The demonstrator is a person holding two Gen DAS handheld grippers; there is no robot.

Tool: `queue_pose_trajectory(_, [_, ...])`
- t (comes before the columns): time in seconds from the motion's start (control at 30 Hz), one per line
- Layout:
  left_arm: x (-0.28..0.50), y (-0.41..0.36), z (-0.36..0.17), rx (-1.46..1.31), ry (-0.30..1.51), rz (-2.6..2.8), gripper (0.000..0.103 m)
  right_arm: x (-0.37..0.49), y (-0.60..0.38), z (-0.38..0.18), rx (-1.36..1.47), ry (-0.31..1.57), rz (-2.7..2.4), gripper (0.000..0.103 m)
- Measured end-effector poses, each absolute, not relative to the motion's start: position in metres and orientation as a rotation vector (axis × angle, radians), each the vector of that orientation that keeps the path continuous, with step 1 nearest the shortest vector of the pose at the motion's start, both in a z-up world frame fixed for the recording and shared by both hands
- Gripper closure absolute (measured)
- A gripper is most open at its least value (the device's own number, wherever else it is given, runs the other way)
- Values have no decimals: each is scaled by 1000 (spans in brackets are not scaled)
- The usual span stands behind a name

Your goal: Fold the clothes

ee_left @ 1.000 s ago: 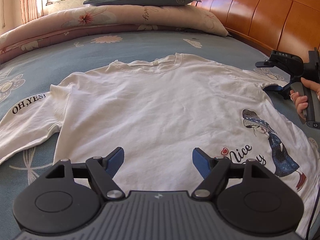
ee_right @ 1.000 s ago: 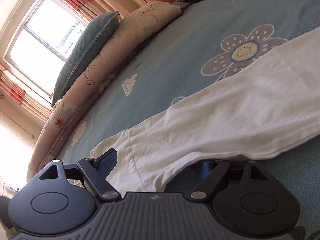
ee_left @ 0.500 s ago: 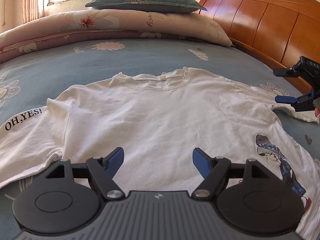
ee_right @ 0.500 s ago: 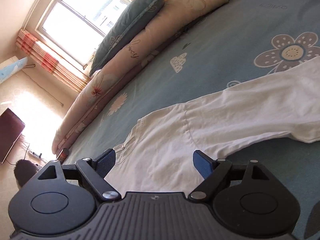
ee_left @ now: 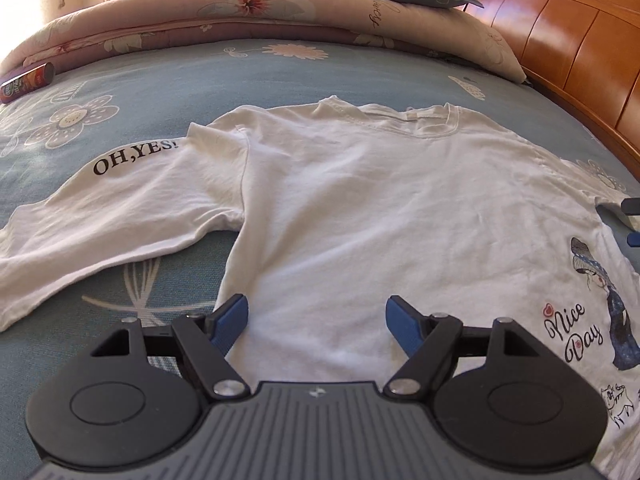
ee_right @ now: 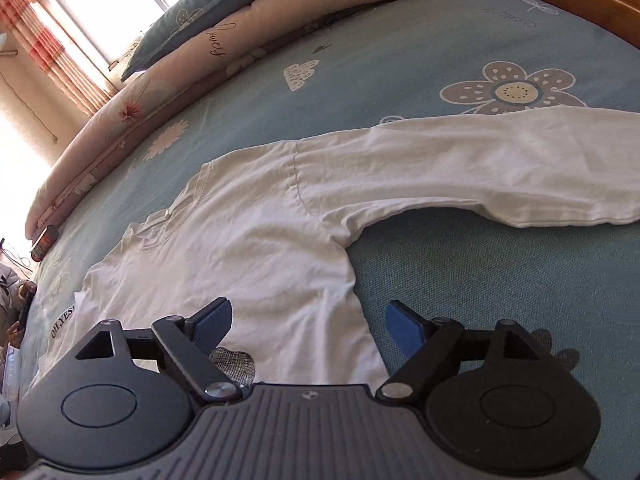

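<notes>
On blue flowered bedsheet [ee_left: 168, 80]: white T-shirt [ee_left: 360, 208] flat, sleeves out. Left gripper [ee_left: 316, 318] and right gripper [ee_right: 308, 322] both wide apart, holding nothing. Could bunch up if grabbed by one thin layer.

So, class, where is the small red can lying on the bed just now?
In the left wrist view the red can lies far left on the blue bedsheet, against the folded floral quilt, beyond the white shirt.
</notes>
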State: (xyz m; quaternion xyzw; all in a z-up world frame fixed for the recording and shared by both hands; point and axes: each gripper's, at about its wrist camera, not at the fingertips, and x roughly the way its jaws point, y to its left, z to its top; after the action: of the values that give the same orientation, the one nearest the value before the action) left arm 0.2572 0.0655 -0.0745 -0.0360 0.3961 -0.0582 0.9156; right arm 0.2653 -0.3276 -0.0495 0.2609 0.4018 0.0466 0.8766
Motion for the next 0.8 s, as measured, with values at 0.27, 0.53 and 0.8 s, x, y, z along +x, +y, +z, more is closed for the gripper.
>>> queue_pose_trajectory(0.27, [255,92,-54,-223,711,-120,27,194,-267,-50,489,848,270,12])
queue_pose_trajectory(0.53, [284,154,-89,-619,730,-65,28,169,-247,-74,556,886,245,12])
queue_pose_trajectory(0.8, [300,165,-105,-691,632,115,92,176,-255,-78,585,858,182,11])
